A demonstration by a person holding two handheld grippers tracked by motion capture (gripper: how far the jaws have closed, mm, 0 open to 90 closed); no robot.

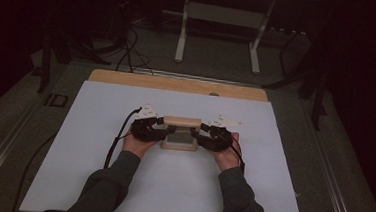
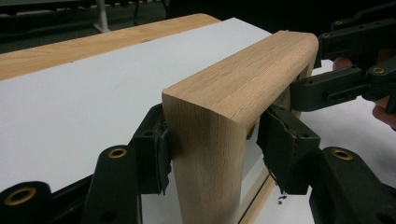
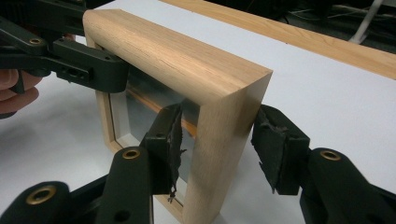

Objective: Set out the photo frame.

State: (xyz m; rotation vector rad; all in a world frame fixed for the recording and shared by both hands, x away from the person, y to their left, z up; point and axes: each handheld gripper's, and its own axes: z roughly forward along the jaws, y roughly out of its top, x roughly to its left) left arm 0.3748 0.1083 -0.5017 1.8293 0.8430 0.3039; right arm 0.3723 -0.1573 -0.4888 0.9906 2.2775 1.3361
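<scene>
- The wooden frame (image 1: 180, 133) stood upright on the white board (image 1: 98, 145), set down between your grippers.
- Your left gripper (image 2: 212, 149) and right gripper (image 3: 217, 151) straddled its ends, pads slightly off the wood; withdrawing remained.

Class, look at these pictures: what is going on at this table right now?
A person stands a wooden frame with a glass pane upright on the white table, one hand-held gripper at each side post. The left hand-held gripper straddles its post with the pads slightly apart from the wood. The right hand-held gripper also straddles its post, with a gap on the outer side. Neither is clamped.
</scene>
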